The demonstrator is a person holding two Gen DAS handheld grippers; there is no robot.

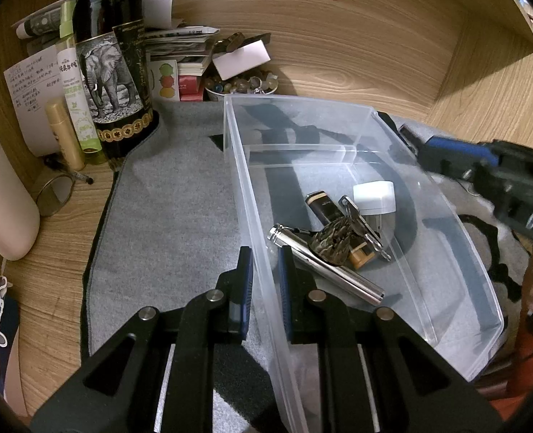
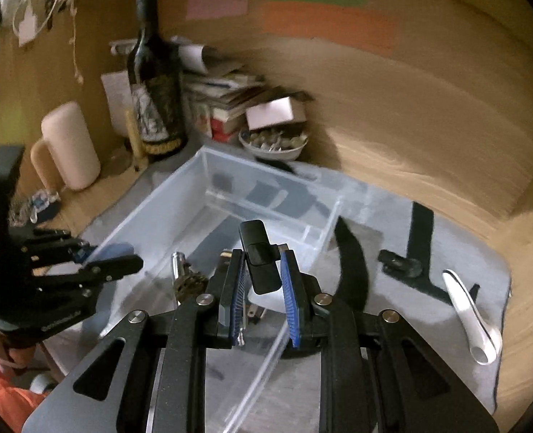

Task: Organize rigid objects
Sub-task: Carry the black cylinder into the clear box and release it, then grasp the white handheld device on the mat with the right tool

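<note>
A: Left gripper [image 1: 265, 274] — why straddling the bin [image 1: 356, 108] wall?
B: Bracing it, I judge. One finger sits outside the near-left wall, one inside; the gap looks wider than the wall, so I can't tell whether it pinches or merely steadies.

A: Right gripper [image 2: 263, 278]?
B: Closed on a black lighter-like block [image 2: 261, 259], held upright over the bin's near edge — likely about to be dropped in.

A: Already in the bin?
B: Near end: a flashlight [image 1: 324, 265], a pine cone [image 1: 333, 241] on top of it, keys [image 1: 362, 222], a white plug [image 1: 374, 196], a dark capped stick [image 1: 320, 205]. The far section behind the divider looks bare.

A: Left out?
B: Right of the bin, on the grey mat [image 2: 465, 252]: a white spoon [image 2: 468, 317] and a black clip [image 2: 398, 263].

A: Writing?
B: Bottle [image 1: 111, 65] left of the bin: elephant label, small print unreadable. The green spray [image 1: 75, 86] beside it reads "REPELLENT". Handwritten notes aren't legible.
</note>
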